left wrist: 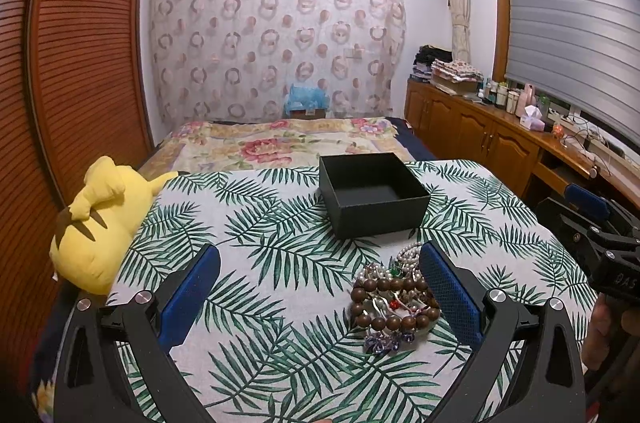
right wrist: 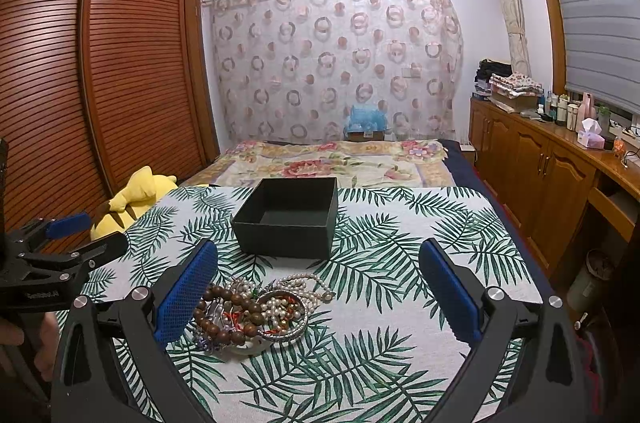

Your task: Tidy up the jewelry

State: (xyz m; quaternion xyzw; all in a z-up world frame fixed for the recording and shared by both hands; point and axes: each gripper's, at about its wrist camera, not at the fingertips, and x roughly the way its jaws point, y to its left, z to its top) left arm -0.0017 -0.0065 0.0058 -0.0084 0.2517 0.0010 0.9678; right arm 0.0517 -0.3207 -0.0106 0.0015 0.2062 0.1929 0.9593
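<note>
Jewelry (left wrist: pixel 394 307) heaped at my left gripper's (left wrist: pixel 320 287) four o'clock, both tools spread wide.

I see brown wooden beads, pearl strands and a silver bangle tangled; no clear long axis. Right gripper (right wrist: pixel 318 283) holds nothing. Beyond, at twelve, the black box (right wrist: pixel 288 217) sits unobstructed on the leaf-print cloth (right wrist: pixel 400 303); plush toy (left wrist: pixel 100 223) at ten.

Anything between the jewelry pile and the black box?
Nothing: only bare leaf-print cloth separates the tangled jewelry pile from the open black square box, clearest in the right wrist view.
</note>
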